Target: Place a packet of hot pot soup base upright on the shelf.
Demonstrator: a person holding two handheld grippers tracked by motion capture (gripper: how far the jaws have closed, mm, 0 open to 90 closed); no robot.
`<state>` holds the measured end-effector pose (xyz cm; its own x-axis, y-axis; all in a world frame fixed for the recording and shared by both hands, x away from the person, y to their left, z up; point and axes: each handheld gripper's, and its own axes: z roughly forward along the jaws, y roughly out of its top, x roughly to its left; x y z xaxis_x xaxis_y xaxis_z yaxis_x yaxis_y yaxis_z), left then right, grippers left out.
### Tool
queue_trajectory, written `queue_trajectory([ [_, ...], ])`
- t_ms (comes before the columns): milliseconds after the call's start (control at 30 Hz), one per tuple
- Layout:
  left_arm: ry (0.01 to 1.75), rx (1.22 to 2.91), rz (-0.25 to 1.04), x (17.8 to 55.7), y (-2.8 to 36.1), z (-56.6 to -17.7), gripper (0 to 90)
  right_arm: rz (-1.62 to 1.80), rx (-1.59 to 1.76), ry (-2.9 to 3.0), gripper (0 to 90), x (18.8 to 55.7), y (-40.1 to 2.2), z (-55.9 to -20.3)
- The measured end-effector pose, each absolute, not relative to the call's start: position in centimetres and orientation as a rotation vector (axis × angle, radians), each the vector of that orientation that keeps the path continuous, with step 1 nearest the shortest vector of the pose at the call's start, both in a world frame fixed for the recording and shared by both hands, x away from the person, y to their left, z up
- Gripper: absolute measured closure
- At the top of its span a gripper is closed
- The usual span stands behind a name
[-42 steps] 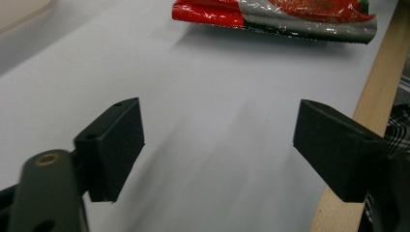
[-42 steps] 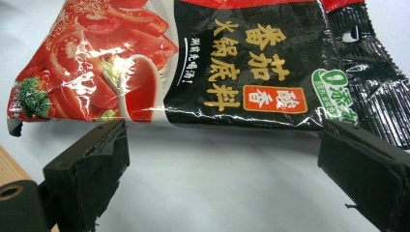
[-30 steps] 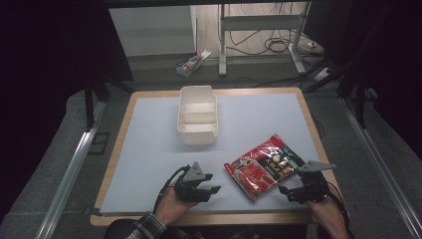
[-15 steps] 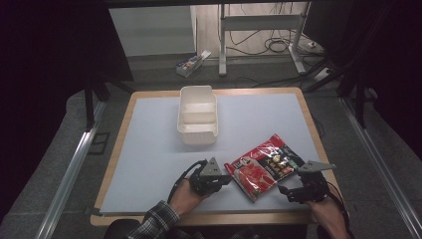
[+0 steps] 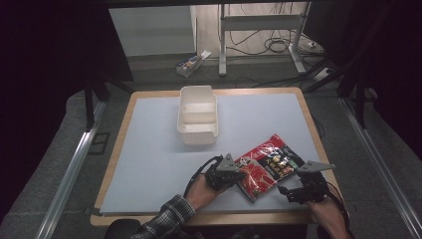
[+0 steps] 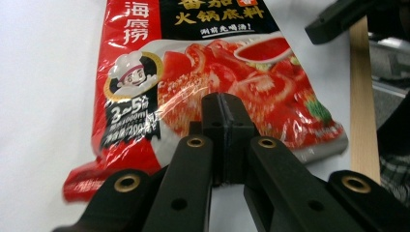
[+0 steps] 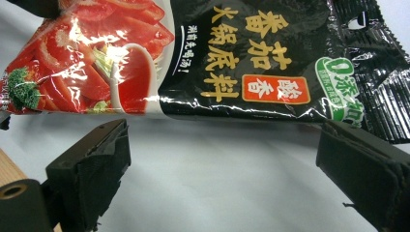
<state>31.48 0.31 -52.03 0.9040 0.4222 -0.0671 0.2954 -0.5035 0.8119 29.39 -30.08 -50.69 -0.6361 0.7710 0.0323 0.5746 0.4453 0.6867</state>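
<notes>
Lying flat at the lower right of the high view, a red and black soup-base packet rests on the pale table surface, its printed face up and its length running diagonally from lower left to upper right. Above it, near the centre of that view, stands a white two-compartment container; both compartments look bare inside, with nothing visible in either. The left gripper, held by a hand in a plaid sleeve, sits at the packet's left edge; in the left gripper view its jaws are pressed together with no gap between them, and their tips lie over the packet's tomato picture, though whether they touch the film cannot be told. The right gripper sits just beside the packet's lower right edge, close to the wooden table border. In the right gripper view its jaws stand spread wide apart, with bare table between them and the packet's long edge just beyond their tips.
</notes>
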Motion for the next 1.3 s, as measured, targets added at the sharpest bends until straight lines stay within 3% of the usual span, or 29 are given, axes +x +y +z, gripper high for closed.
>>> queue_trajectory([
  [1300, 0.574, 2.148, 0.140, 30.4, 1.0, -54.0, 90.0, 1.099, 1.155, 2.418, 3.3, 29.3, -30.5, -49.5],
])
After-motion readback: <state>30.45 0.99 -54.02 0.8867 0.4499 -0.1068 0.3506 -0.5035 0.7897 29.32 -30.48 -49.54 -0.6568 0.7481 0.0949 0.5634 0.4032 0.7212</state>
